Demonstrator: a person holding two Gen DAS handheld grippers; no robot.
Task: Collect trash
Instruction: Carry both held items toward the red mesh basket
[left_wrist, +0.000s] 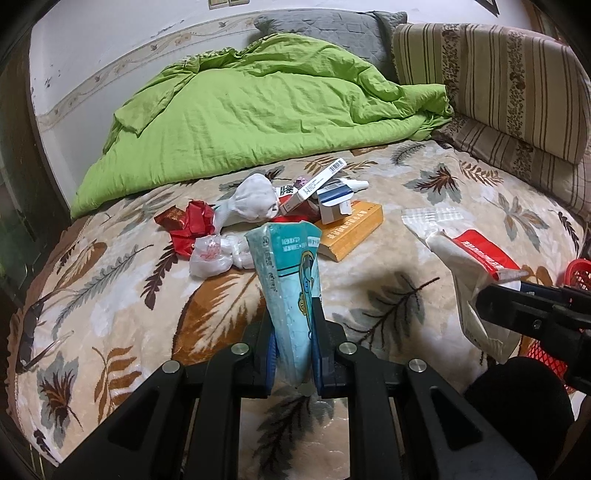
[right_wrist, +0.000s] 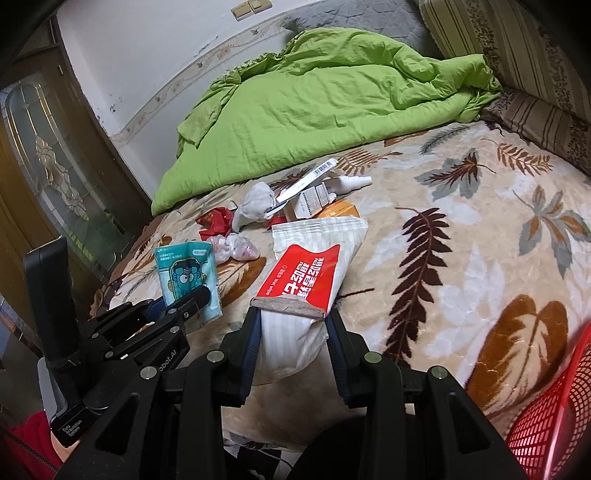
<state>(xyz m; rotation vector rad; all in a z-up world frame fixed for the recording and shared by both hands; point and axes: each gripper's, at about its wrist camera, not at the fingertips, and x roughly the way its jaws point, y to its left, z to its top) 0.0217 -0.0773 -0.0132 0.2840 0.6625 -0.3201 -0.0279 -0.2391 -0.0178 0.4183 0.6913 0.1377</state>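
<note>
My left gripper is shut on a teal cartoon-printed packet and holds it upright above the bed; both also show in the right wrist view, the gripper and the packet. My right gripper is shut on a white and red wet-wipe pack, which also shows at the right of the left wrist view. A pile of trash lies mid-bed: a red wrapper, a crumpled white tissue, a clear plastic bag, small boxes and an orange box.
A red mesh basket stands at the lower right by the bed edge. A green quilt and striped pillows lie at the back. The bed has a leaf-patterned blanket. A dark glass-panelled door is on the left.
</note>
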